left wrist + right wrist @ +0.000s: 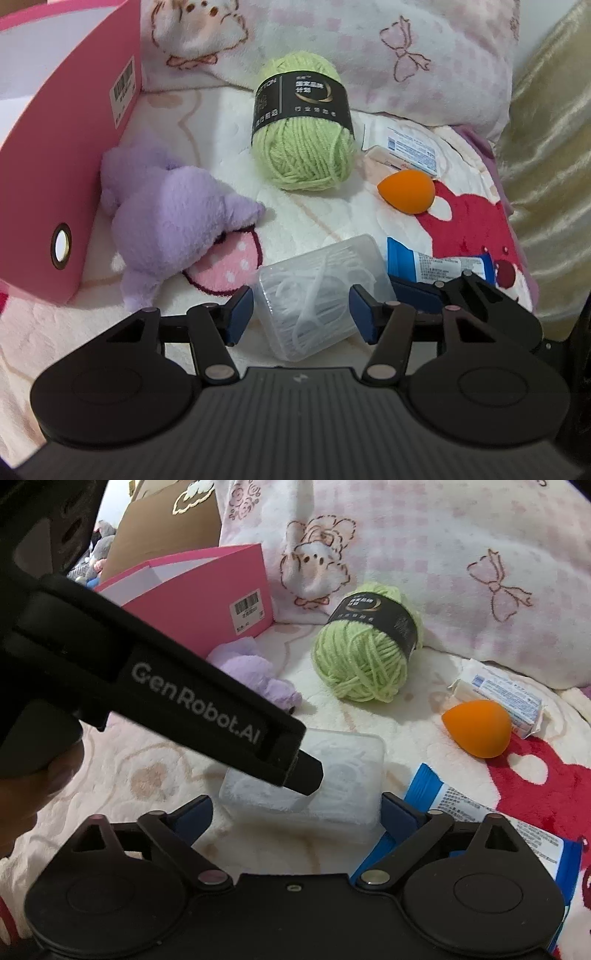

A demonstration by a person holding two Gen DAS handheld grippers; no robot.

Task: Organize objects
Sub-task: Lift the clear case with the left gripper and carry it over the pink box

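Between the fingers of the left tongs (301, 314) lies a clear plastic box of white cotton swabs (321, 295), tipped on the blanket-covered bed (229, 147); the blue pads stand apart on either side of it, close to its walls, though I cannot tell whether they touch. Ahead and left of these tongs a purple plush toy (166, 218) rests against the outer wall of a pink file box (62, 147), whose upright side closes off the left edge. Straight ahead, beyond a strip of bare blanket, sits a ball of green yarn (303, 125) with a black label. Ahead to the right lies an orange makeup sponge (406, 192), with a wrapped soap bar (410, 147) just behind it. Just right of the swab box lies a blue and white packet (443, 262). A pillow (369, 55) bounds the far edge.

From the right wrist view, the right tongs (295, 812) hang open wide and empty, the same swab box (347, 775) just ahead of the fingers. The body of the left tongs crosses in front from the left, its tip over the box. The packet (461, 805) lies under the right finger.
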